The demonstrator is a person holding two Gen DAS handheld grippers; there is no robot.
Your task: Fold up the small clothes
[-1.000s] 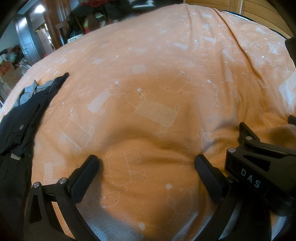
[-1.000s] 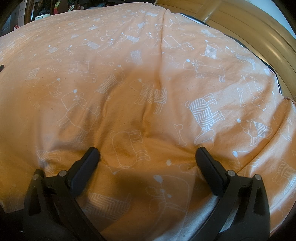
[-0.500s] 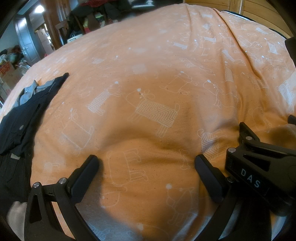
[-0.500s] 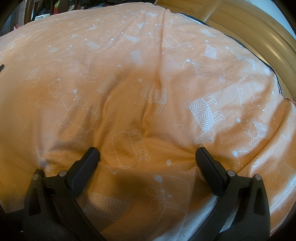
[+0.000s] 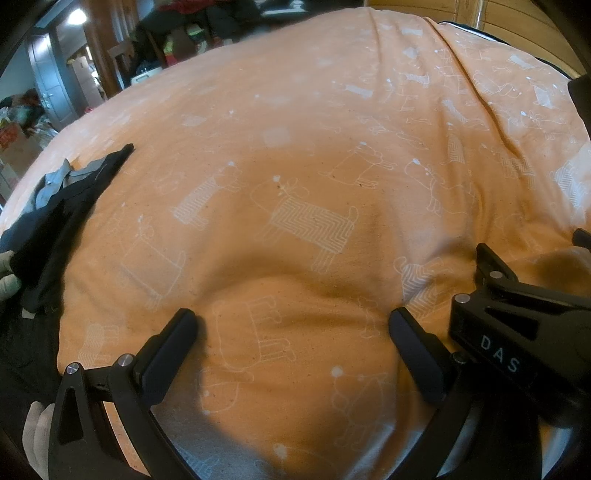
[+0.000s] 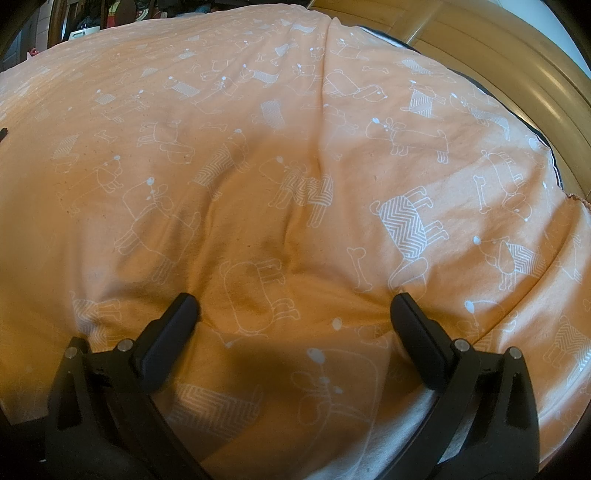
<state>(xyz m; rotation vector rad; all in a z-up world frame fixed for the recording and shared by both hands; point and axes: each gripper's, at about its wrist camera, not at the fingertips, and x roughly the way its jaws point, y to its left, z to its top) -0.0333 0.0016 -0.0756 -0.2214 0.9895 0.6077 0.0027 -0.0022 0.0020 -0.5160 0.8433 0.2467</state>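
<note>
A dark garment with a grey collar lies crumpled at the left edge of the bed in the left wrist view. A gloved hand touches its near edge. My left gripper is open, its fingers resting on the orange bedsheet well to the right of the garment, nothing between them. My right gripper is open too, pressed on the bare bedsheet. Its black body shows at the right of the left wrist view. The garment does not show in the right wrist view.
The bedsheet has white dog prints and soft creases. A wooden bed frame curves round the far right side. Beyond the bed's far left edge are a doorway and piled household clutter.
A gloved hand has come in at the left edge and reached the dark garment, whose near part has shifted slightly. Neither gripper has moved.
</note>
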